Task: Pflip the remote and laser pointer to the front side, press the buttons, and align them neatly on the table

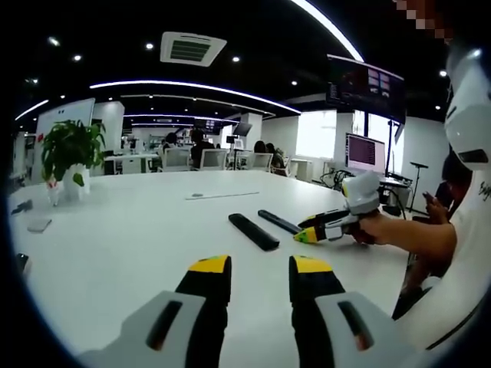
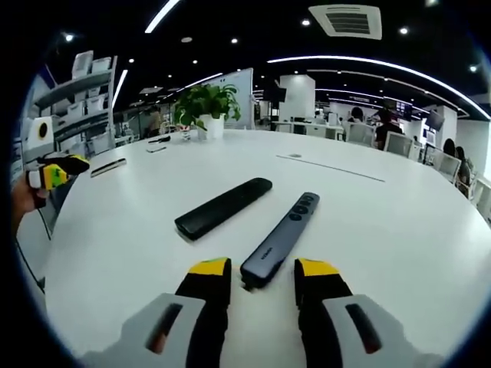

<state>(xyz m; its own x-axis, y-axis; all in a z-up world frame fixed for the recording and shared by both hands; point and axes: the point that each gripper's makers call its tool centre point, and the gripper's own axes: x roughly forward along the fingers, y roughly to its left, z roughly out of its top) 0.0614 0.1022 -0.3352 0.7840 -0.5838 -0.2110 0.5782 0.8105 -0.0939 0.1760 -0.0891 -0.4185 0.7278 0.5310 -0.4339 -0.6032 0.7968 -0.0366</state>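
Lying side by side on the table [image 2: 399,230], remote [image 2: 222,207] and laser pointer [image 2: 281,239] — right gripper [image 2: 263,274] open around the pointer's near end, left gripper [image 1: 261,270] open, holding nothing.

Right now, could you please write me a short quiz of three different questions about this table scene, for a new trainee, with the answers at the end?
1. True or false: in the right gripper view, the laser pointer lies with its buttons facing up.
2. Which object lies nearest the right gripper? A) the plant pot B) the laser pointer C) the remote
3. Fill in: the remote shows a plain dark surface with no ______ visible.

Key
1. True; buttons show at its far end.
2. B; its near end lies between the open jaws, not gripped.
3. buttons

The left gripper hangs open over the white table.
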